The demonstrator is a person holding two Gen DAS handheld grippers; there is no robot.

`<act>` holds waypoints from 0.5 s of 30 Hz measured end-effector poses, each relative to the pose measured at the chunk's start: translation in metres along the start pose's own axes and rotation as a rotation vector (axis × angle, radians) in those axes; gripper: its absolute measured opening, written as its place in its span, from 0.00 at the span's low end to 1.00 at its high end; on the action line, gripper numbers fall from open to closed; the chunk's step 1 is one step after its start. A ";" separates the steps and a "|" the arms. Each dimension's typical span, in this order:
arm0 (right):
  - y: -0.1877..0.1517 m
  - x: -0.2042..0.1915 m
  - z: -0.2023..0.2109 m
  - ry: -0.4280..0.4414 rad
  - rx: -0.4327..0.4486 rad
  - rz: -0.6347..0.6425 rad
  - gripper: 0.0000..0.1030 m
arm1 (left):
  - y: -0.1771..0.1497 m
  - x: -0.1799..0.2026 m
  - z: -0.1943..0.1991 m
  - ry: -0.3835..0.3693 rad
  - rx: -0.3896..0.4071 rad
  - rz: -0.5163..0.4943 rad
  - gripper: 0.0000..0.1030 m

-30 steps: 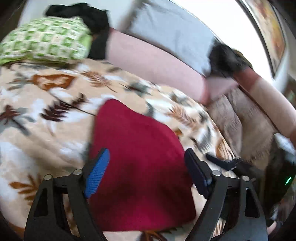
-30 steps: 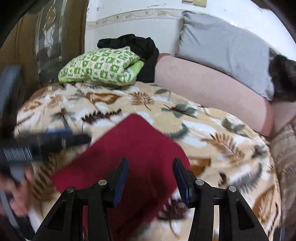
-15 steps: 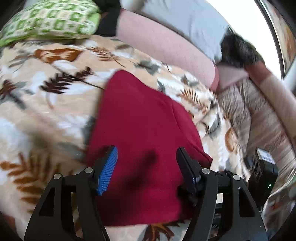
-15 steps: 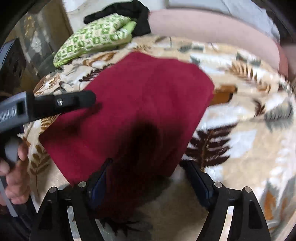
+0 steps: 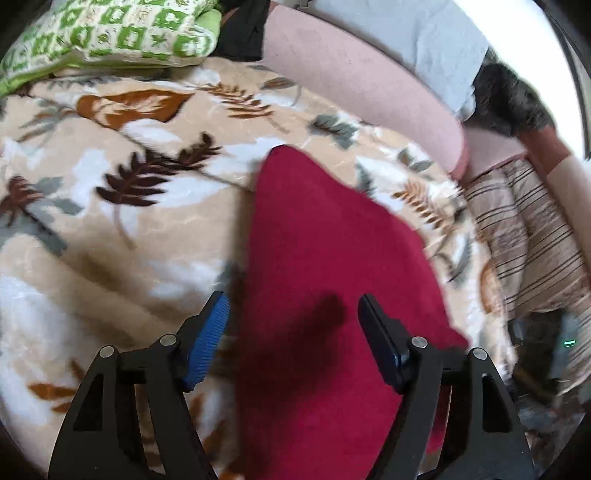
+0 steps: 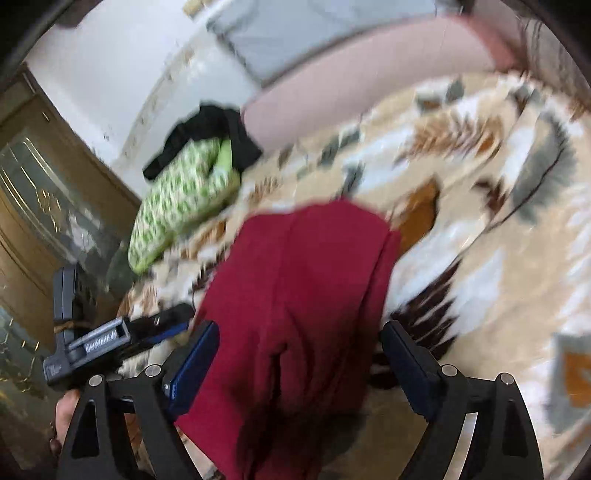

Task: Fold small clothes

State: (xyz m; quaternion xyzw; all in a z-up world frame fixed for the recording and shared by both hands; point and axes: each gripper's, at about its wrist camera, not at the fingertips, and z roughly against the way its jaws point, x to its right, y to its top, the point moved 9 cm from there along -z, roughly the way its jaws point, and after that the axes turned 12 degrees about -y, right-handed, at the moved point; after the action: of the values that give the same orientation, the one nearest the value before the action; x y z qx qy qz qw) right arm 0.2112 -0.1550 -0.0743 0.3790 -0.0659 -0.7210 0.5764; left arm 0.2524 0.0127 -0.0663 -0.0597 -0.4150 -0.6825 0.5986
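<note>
One big beige fleece blanket with brown, grey and white leaf print (image 5: 110, 229) spread over the bed, filling most of both views. Long pale pink bolster cushion (image 5: 354, 85) along far edge, grey pillow (image 5: 413, 33) behind it. Green-and-white patterned folded cloth (image 5: 110, 33) at far left corner, black garment (image 6: 207, 129) bunched against it. Striped brown-and-beige fabric (image 5: 524, 236) off the blanket's right side. Dark red small cloth (image 5: 332, 280) lying flat on blanket near front edge, one corner pointing away, creased at near end in right wrist view. Left gripper (image 5: 291, 332) low over cloth's near left part, jaws apart and just widened a little, blue-padded finger (image 5: 210, 336) over blanket beside cloth edge, other finger over the cloth, nothing pinched. Right gripper (image 6: 299, 362) straddling cloth's near end, jaws spread wide and just been opening, cloth between them but pads clear of it. Part of a hand (image 6: 66, 413) visible at lower left of right wrist view.
</note>
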 end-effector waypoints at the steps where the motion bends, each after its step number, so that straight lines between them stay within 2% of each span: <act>1: -0.003 0.002 -0.005 0.021 -0.023 -0.007 0.85 | 0.000 0.002 -0.002 -0.026 -0.002 0.010 0.71; 3: -0.003 0.009 -0.015 0.035 -0.044 -0.047 0.85 | -0.003 0.001 -0.009 -0.038 -0.016 0.041 0.72; 6: -0.003 0.015 -0.028 0.087 -0.079 -0.089 0.85 | -0.009 -0.007 -0.019 0.001 -0.052 0.063 0.73; 9: -0.010 0.011 -0.032 0.092 -0.126 -0.044 0.66 | -0.013 -0.012 -0.021 -0.029 -0.059 0.125 0.72; 11: -0.010 0.011 -0.029 0.121 -0.129 -0.053 0.53 | -0.013 -0.012 -0.018 -0.022 -0.042 0.130 0.63; 12: -0.007 0.008 -0.024 0.107 -0.101 -0.024 0.44 | -0.013 -0.012 -0.016 -0.015 -0.032 0.127 0.57; 13: -0.006 0.004 -0.020 0.085 -0.076 0.014 0.40 | -0.013 -0.012 -0.013 -0.008 -0.020 0.126 0.51; 15: -0.003 -0.009 -0.015 0.011 -0.018 0.134 0.37 | -0.013 -0.013 -0.005 0.015 0.022 0.134 0.46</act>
State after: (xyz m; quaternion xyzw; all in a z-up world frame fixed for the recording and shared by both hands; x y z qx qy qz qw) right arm 0.2181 -0.1410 -0.0822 0.3727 -0.0815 -0.6793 0.6270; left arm 0.2463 0.0186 -0.0834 -0.0758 -0.4129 -0.6367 0.6468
